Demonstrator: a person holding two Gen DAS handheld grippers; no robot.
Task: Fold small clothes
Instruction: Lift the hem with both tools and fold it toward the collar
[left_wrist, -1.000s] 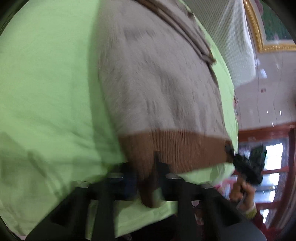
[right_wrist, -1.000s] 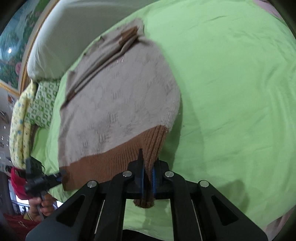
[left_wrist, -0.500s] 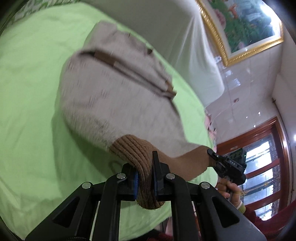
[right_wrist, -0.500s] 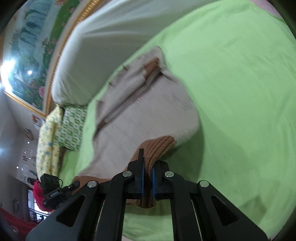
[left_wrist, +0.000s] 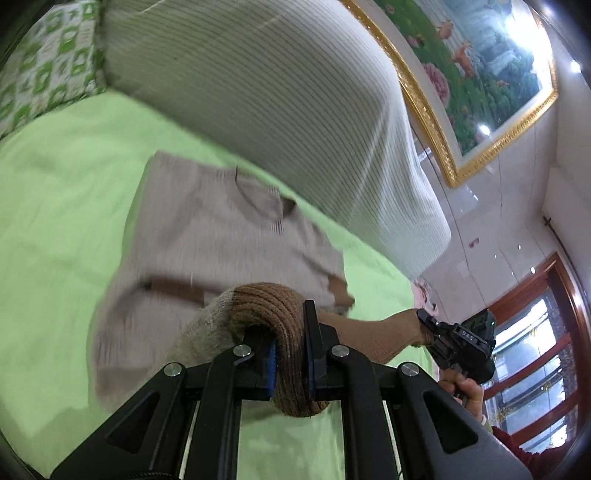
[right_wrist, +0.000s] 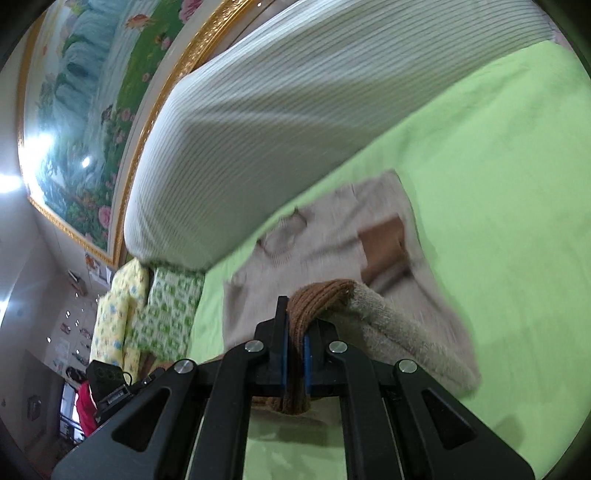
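A small beige knitted sweater (left_wrist: 221, 240) with a brown ribbed hem lies on the green bed sheet (left_wrist: 55, 206), neck toward the headboard. My left gripper (left_wrist: 290, 354) is shut on one corner of the brown hem (left_wrist: 266, 299), lifted above the bed. My right gripper (right_wrist: 295, 354) is shut on the other hem corner (right_wrist: 317, 295). In the left wrist view the right gripper (left_wrist: 428, 325) pinches the stretched hem, a hand beneath it. The sweater (right_wrist: 325, 236) bends upward from the bed, its lower half raised over the chest part. A brown cuff (right_wrist: 384, 240) shows on the folded sleeve.
A padded striped white headboard (left_wrist: 288, 103) rises behind the sweater. Patterned pillows (right_wrist: 162, 314) lie at the bed's head. A gold-framed painting (left_wrist: 480, 74) hangs on the wall, and red-framed windows (left_wrist: 535, 339) stand beyond the bed's edge.
Both grippers have risen and moved toward the headboard with the hem, lifting the sweater's lower half off the sheet and carrying it over the upper half. Both grips stay shut.
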